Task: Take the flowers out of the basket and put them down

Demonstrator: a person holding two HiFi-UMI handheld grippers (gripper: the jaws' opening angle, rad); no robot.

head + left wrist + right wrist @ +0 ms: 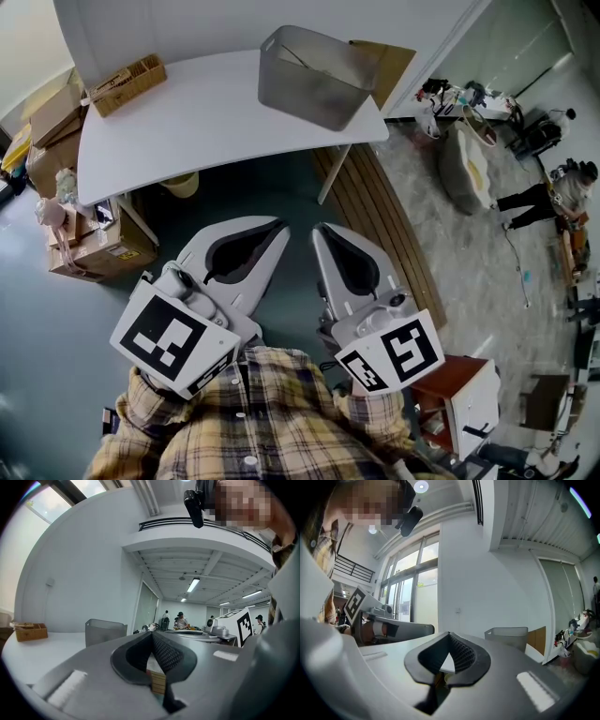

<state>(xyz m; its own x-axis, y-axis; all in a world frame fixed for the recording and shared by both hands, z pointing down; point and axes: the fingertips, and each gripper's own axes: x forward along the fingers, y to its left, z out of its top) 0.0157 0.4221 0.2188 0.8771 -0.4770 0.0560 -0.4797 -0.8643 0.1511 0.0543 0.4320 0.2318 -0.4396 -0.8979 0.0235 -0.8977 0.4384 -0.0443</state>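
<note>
**Both grippers short of the table, basket not yet reached**

The person stands back from the white table (187,122), with the two grippers held level and side by side over the floor. The left gripper (275,226) has its jaws pressed together with nothing between them. The right gripper (324,231) is the same, closed tight and empty.

The grey basket (309,89) sits at the table's far right corner, well apart from both grippers. From here I can see only a thin line or two against its inner wall. Whether those are flower stems I cannot tell, and no blooms show above the rim. A small wooden box (128,82) stands at the far left corner, its contents too small to make out.

This looks like the approach, before any picking. Next, I would say, a gripper must come over the basket's rim, open its jaws and reach down inside.
</note>
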